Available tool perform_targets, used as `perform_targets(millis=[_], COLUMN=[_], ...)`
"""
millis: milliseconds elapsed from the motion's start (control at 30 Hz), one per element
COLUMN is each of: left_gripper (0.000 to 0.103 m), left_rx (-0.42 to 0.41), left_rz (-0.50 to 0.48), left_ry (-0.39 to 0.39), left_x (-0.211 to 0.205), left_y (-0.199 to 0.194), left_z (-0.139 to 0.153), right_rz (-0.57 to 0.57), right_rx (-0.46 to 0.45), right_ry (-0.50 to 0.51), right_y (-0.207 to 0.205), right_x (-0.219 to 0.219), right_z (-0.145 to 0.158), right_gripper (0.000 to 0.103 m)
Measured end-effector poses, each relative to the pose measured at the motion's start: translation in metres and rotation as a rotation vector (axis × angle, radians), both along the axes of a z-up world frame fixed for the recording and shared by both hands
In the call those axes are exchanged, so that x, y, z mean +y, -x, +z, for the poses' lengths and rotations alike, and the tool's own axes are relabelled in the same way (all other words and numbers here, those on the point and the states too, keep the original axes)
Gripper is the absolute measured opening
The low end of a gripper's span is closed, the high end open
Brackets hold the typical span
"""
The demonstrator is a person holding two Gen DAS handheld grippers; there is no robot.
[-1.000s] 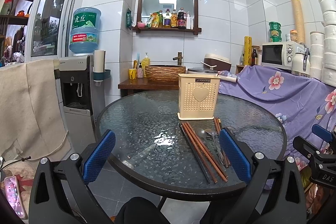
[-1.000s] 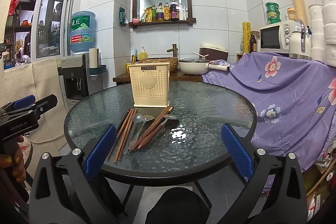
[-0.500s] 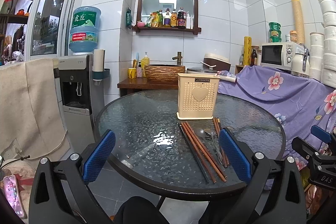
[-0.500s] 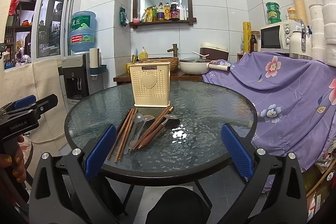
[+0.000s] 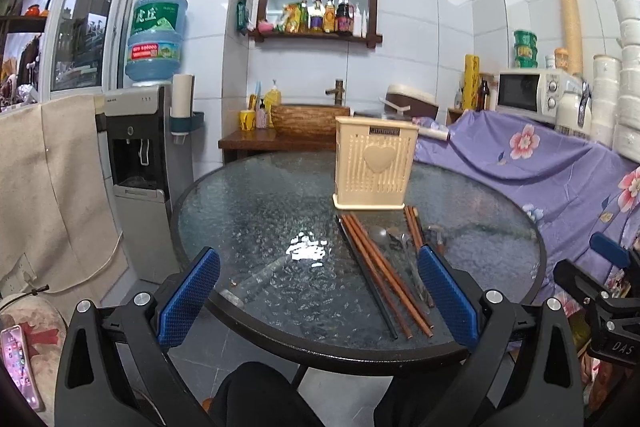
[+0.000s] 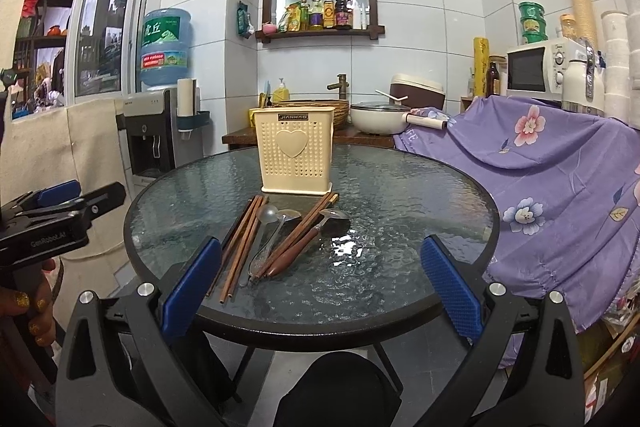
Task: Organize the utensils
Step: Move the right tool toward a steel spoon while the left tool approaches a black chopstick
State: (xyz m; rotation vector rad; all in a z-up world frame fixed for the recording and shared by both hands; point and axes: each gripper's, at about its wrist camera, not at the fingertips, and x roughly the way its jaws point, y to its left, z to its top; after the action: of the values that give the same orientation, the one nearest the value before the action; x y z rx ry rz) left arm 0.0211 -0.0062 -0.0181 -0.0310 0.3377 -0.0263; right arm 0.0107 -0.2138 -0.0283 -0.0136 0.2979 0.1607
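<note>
A cream perforated utensil holder (image 5: 375, 167) (image 6: 295, 150) with a heart on its front stands upright near the middle of the round glass table (image 5: 256, 227) (image 6: 400, 195). In front of it lie brown wooden chopsticks (image 5: 384, 271) (image 6: 242, 243), metal spoons (image 5: 394, 241) (image 6: 270, 227) and a wooden-handled spoon (image 6: 308, 239). My left gripper (image 5: 318, 297) hangs open at the table's near edge, just left of the utensils. My right gripper (image 6: 318, 287) is open too, at the near edge, to the right of the pile. Neither holds anything.
A water dispenser (image 5: 136, 155) stands left of the table. A purple floral cloth (image 6: 552, 179) drapes furniture on the right, under a microwave (image 6: 540, 67). Behind are a wooden counter with a basket sink (image 5: 308, 119) and a pan (image 6: 380, 117). A hand (image 6: 24, 311) holds the other gripper.
Both views have shifted only slightly; the table and holder sit a touch closer. Both grippers stay open and the utensils have not moved.
</note>
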Motion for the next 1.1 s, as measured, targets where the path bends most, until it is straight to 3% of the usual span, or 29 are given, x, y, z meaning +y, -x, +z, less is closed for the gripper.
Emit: perform_targets(millis=[233,433,533,700,800,1000,1100], left_gripper=[0.097,0.097,0.087,0.075,0.068,0.065,0.062], left_rx=[0.135,0.257,0.315,0.378,0.421,0.49,0.503], left_rz=[-0.009,-0.019,-0.053,-0.102,-0.133,-0.18,-0.19], left_ry=[-0.053,-0.018,0.007,-0.048,-0.051,-0.02,-0.059], left_x=[0.004,0.018,0.019,0.009,0.005,-0.002,-0.012], left_y=[-0.047,-0.095,-0.115,-0.144,-0.161,-0.184,-0.19], left_z=[-0.01,-0.017,-0.021,-0.027,-0.031,-0.037,-0.041], right_rz=[0.041,0.052,0.053,0.064,0.075,0.06,0.05], right_rx=[0.151,0.27,0.322,0.429,0.485,0.563,0.598], right_ry=[0.006,-0.013,-0.023,-0.046,-0.045,-0.019,-0.027], right_y=[-0.053,-0.102,-0.13,-0.182,-0.207,-0.244,-0.254], right_x=[-0.001,-0.004,-0.007,-0.009,-0.005,0.0,-0.002], right_z=[-0.012,-0.021,-0.025,-0.029,-0.03,-0.034,-0.039], right_gripper=[0.098,0.098,0.095,0.085,0.085,0.082,0.08])
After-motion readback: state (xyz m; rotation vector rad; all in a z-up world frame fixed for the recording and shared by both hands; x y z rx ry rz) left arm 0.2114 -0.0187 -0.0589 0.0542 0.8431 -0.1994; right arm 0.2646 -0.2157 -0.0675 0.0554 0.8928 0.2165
